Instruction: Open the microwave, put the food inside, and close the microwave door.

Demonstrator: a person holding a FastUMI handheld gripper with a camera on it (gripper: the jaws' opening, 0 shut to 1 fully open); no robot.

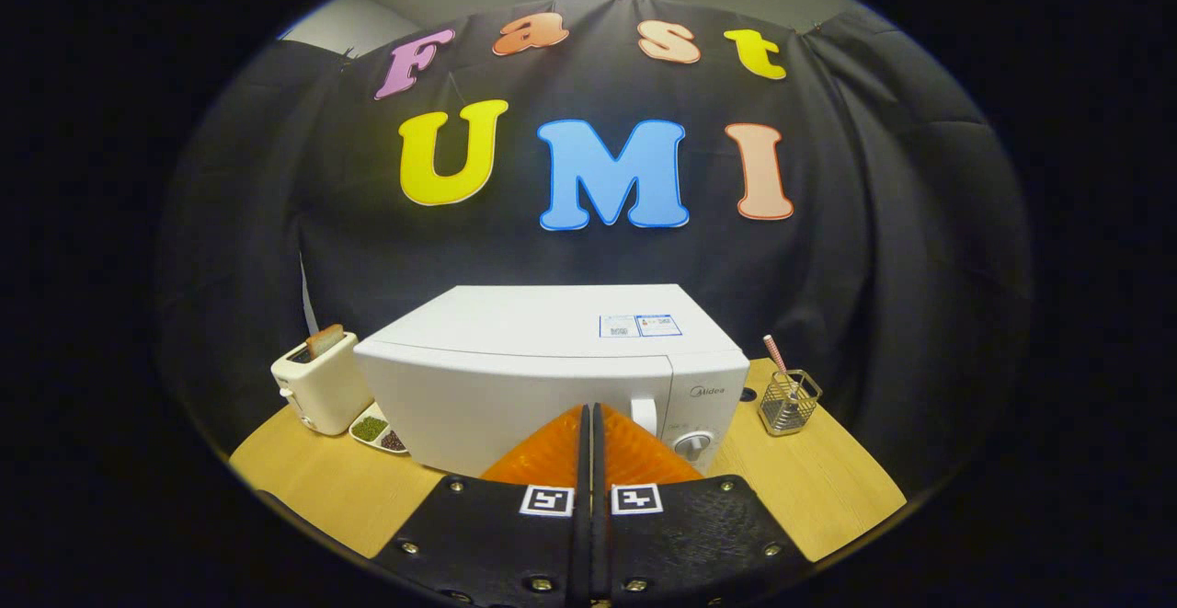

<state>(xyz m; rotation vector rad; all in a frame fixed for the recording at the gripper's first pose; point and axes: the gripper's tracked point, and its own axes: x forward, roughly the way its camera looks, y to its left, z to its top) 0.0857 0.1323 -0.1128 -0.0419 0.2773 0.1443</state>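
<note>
A white microwave [542,378] stands on the wooden table with its door closed. Its handle [645,413] and a round dial [691,443] sit on the right side of the front. My gripper [588,410] is shut with nothing between its fingers, and the tips meet just in front of the door, slightly left of the handle. A small white dish [379,431] holding green and dark food lies left of the microwave, at the foot of the toaster.
A cream toaster [320,385] with a slice of bread sticking out stands at the left. A wire holder [789,400] with a striped straw stands right of the microwave. The table [809,488] has bare wood to the right and front left.
</note>
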